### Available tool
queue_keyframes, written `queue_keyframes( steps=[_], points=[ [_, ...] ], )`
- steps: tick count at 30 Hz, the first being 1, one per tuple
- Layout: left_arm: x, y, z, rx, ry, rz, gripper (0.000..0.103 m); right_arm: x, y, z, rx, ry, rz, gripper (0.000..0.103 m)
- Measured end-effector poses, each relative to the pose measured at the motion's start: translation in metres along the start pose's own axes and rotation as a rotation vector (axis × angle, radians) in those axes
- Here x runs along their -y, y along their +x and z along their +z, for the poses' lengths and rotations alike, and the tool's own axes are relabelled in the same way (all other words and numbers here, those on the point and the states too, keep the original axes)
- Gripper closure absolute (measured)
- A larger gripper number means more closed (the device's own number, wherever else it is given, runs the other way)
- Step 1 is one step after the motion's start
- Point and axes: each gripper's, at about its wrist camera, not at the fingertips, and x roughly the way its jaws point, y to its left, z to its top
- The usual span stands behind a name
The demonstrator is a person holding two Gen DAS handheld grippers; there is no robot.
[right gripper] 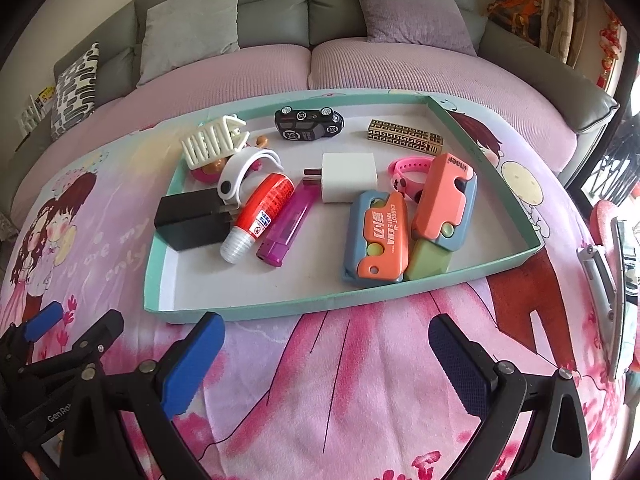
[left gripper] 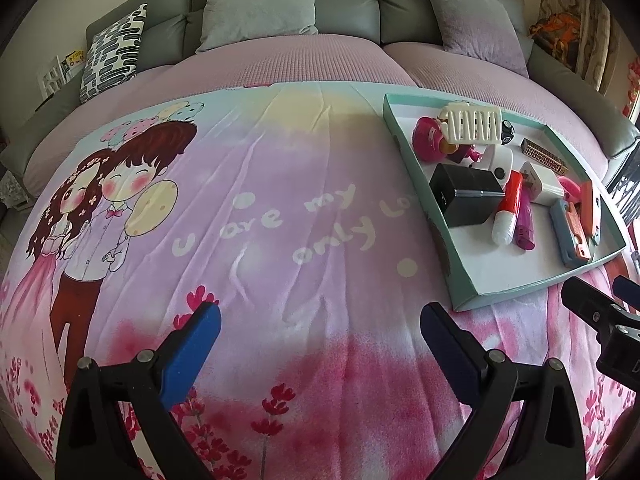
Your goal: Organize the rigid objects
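A teal-rimmed tray (right gripper: 160,276) with a white floor lies on the cartoon blanket and also shows in the left wrist view (left gripper: 464,292). It holds several small things: a black box (right gripper: 190,220), a red and white glue bottle (right gripper: 260,216), a purple lighter (right gripper: 286,226), a white charger (right gripper: 348,176), two orange and blue toy knives (right gripper: 378,236), a black toy car (right gripper: 308,122), a gold bar (right gripper: 404,136) and a cream hair clip (right gripper: 212,140). My right gripper (right gripper: 326,344) is open and empty just in front of the tray. My left gripper (left gripper: 320,332) is open and empty over bare blanket, left of the tray.
The blanket (left gripper: 280,220) covers a sofa seat. Grey cushions (left gripper: 260,0) and a patterned pillow (left gripper: 112,52) stand along the back. The left gripper shows at the lower left of the right wrist view (right gripper: 72,328). A metal object (right gripper: 604,280) lies at the right edge.
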Motion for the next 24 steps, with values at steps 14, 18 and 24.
queue_keyframes(
  steps=[14, 18, 24],
  points=[
    [0.0, 0.004, 0.0, -0.008, -0.002, 0.006, 0.003, -0.001, 0.01, -0.003, -0.025, -0.003, 0.009, 0.0],
    [0.003, 0.004, 0.001, -0.002, 0.007, 0.018, 0.003, 0.0, 0.011, -0.003, -0.028, -0.003, 0.013, 0.0],
    [0.003, 0.003, 0.001, -0.001, 0.013, 0.023, 0.003, -0.001, 0.012, -0.003, -0.03, -0.004, 0.014, 0.0]
  ],
)
